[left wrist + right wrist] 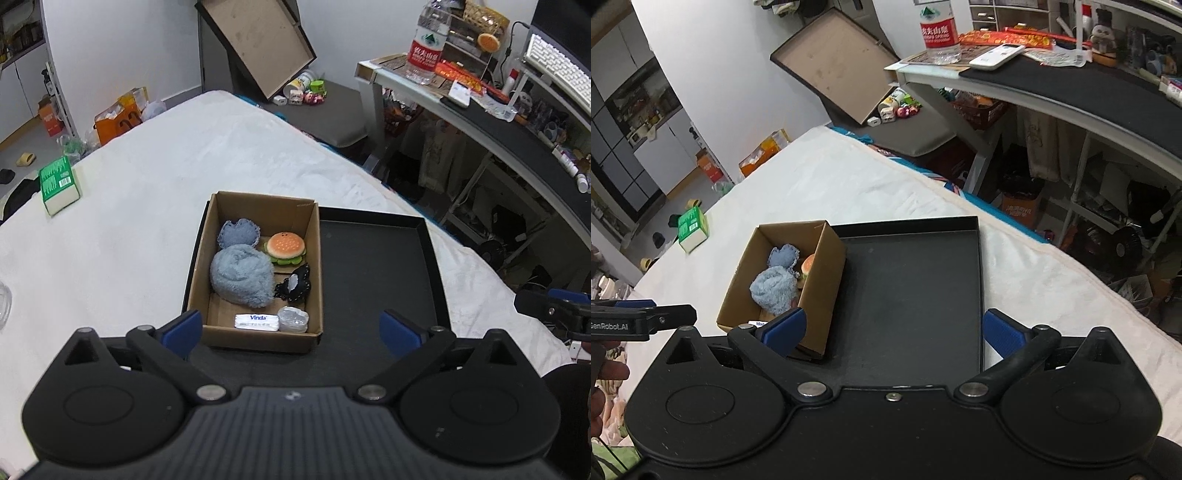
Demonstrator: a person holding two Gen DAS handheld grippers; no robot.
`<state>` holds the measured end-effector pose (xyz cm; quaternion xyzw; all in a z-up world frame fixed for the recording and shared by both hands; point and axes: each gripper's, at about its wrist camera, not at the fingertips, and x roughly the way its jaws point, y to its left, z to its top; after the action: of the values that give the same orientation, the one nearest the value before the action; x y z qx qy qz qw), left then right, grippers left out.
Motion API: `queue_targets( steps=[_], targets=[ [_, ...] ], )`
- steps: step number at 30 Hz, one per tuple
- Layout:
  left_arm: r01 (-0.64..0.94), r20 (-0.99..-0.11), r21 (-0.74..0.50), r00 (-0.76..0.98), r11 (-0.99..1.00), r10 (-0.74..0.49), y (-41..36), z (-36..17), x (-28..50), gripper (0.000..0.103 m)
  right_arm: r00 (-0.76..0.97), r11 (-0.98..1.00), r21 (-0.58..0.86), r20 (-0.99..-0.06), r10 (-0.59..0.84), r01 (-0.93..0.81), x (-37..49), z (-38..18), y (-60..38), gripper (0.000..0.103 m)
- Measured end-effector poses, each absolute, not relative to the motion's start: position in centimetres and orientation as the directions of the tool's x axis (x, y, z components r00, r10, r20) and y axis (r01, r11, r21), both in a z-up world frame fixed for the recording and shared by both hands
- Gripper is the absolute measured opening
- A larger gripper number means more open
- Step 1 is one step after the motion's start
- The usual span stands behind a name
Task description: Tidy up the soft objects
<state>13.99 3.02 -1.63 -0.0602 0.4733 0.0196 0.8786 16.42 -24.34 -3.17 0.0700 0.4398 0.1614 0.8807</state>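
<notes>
Just beyond the left gripper [291, 328], whose fingers spread wide and hold nothing, sits the box [258, 341] of soft toys on the bed, left of the tray [373, 266]; the right gripper [892, 328], equally wide, faces the tray.

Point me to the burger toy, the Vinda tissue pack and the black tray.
burger toy [285, 246], left wrist view, top bun.
Vinda tissue pack [256, 321], left wrist view, printed face.
black tray [912, 295], right wrist view, bare floor.

Brown cardboard box [258, 334] on matte black tray [373, 266]. Inside: fluffy light-blue plush [242, 275], orange-topped burger toy with white dots [285, 247].
</notes>
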Motion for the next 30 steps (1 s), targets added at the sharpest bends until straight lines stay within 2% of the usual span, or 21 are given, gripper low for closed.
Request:
queue_targets(
  steps=[14,30],
  targets=[
    [-0.055,-0.794,-0.080,0.607,0.995,-0.031,1.6,1.8,11.3,0.102,0.625,0.943,0.240,-0.707,0.332,-0.229,13.9,0.3,-25.1,0.103],
    [-0.001,-0.743,-0.085,0.666,0.996,-0.062,1.9,4.6,9.5,0.102,0.661,0.971,0.156,-0.712,0.237,-0.180,12.0,2.3,-23.9,0.103]
  ],
)
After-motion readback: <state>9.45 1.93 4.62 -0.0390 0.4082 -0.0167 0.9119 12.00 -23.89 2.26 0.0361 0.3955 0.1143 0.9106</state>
